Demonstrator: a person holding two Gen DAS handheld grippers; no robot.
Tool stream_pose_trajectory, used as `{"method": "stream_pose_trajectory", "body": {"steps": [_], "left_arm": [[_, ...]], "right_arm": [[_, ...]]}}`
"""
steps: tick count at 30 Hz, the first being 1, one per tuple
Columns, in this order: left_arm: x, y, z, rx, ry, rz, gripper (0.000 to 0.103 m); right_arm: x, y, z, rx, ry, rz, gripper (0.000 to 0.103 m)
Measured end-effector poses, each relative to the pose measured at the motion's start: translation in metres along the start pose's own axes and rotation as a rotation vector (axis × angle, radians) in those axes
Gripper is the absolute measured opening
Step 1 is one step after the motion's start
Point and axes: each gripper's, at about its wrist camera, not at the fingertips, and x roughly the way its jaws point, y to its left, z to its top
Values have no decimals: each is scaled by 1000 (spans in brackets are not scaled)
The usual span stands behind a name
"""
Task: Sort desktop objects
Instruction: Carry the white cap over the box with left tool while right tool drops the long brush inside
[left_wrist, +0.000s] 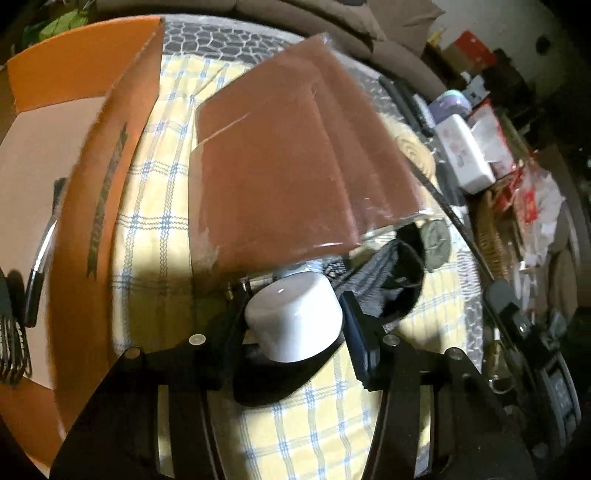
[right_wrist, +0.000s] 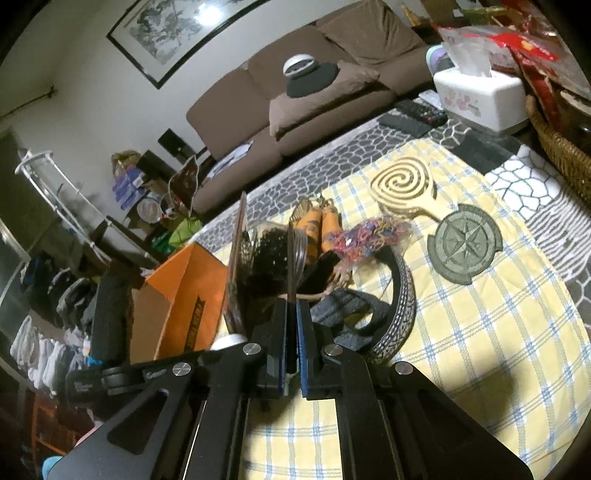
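The left claw (left_wrist: 295, 332) stands half-narrowed around a white cap (left_wrist: 293, 321) that sits squarely between its fingers; whether the pads press it yet I can't quite tell. The cap tops a brown packet (left_wrist: 280, 166) whose long axis runs straight away from the claw, up the yellow checked cloth (left_wrist: 155, 221) on the tabletop. An orange box (left_wrist: 85, 74) lies just left. The right claw (right_wrist: 291, 347) is pinched tight on a thin brown sheet edge (right_wrist: 291, 266), seemingly that packet's, standing upright ahead of it.

We see open checked cloth (right_wrist: 480, 332) on the right, orange box (right_wrist: 184, 295) walling the left, strap (right_wrist: 399, 295) and clutter ahead
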Motion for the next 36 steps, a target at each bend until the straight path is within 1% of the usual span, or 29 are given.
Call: {"method": "stream_pose_trajectory", "body": {"steps": [6, 10, 13, 18, 23, 26, 30, 36], "left_arm": [[-40, -8, 0, 36, -46, -73, 47], [-79, -3, 3, 51, -100, -122, 47], [-113, 10, 7, 42, -148, -138, 47], [-151, 45, 14, 5, -210, -115, 47], [-166, 87, 10, -52, -229, -85, 47], [-167, 113, 6, -83, -230, -65, 47], [-166, 138, 0, -115, -226, -54, 47], [-161, 173, -4, -150, -227, -6, 47]], "right_arm": [[-20, -1, 8, 21, -82, -3, 4], [-31, 3, 12, 40, -129, 44, 4], [-34, 18, 13, 25, -139, 79, 4], [-25, 50, 8, -16, -123, 121, 4], [-6, 85, -2, -55, -88, 153, 4], [6, 106, -10, -80, -69, 161, 4], [21, 130, -22, -130, -37, 145, 4], [48, 167, -44, -249, 12, 78, 4]]}}
